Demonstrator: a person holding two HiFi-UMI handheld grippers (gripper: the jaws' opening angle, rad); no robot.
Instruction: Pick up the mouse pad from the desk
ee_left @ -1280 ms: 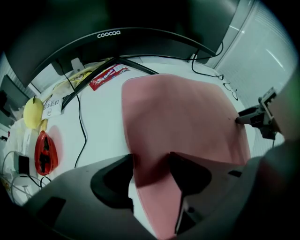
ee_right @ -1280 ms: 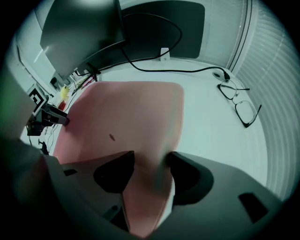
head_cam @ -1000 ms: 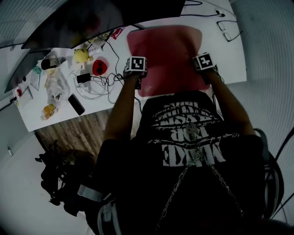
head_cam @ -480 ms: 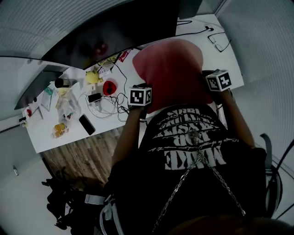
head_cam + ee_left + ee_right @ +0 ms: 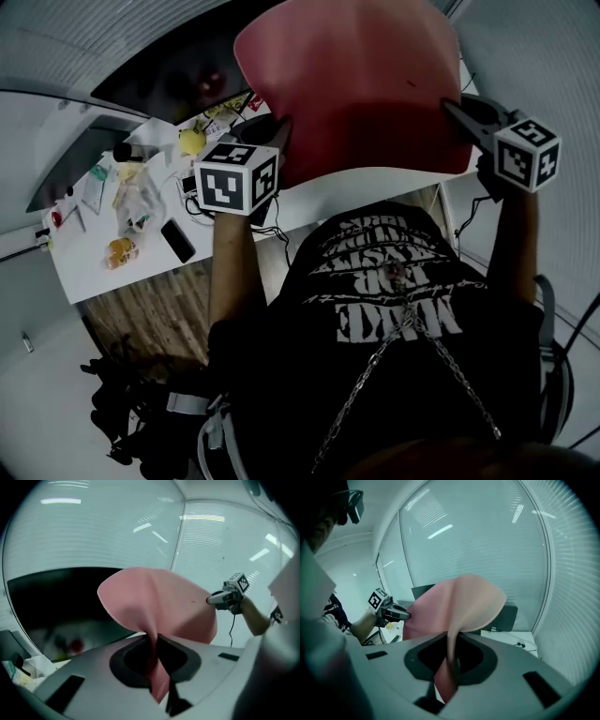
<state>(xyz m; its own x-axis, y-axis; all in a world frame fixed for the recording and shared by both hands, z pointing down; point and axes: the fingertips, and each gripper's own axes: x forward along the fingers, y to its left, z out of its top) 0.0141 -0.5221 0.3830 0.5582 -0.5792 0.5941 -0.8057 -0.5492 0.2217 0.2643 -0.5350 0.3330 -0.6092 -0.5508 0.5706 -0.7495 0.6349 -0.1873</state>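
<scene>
A white desk [image 5: 98,272] runs across the head view above a strip of wooden floor [image 5: 150,309], with a dark monitor [image 5: 159,80] at its far edge and pale slatted walls around it. The pink mouse pad [image 5: 356,84] is off the desk, held in the air above it and stretched between the two grippers. The left gripper [image 5: 279,129] pinches the pad's left edge: in the left gripper view the jaws are pressed together on a fold of pink sheet that rises between them and fans out beyond. The right gripper [image 5: 450,107] pinches the right edge in the same way, and in its own view the jaws are clamped on the pad, which bows up and away from them. Each gripper view also shows the other gripper gripping the far side of the pad. On the left part of the desk lies a clutter of small things: a clear plastic bag [image 5: 136,202] whose contents are too small to make out, a yellow round object [image 5: 192,141], a black phone [image 5: 178,241] lying flat, an orange item [image 5: 120,251] near the front edge, and a tangle of cables [image 5: 202,214] beside the left gripper's marker cube.
</scene>
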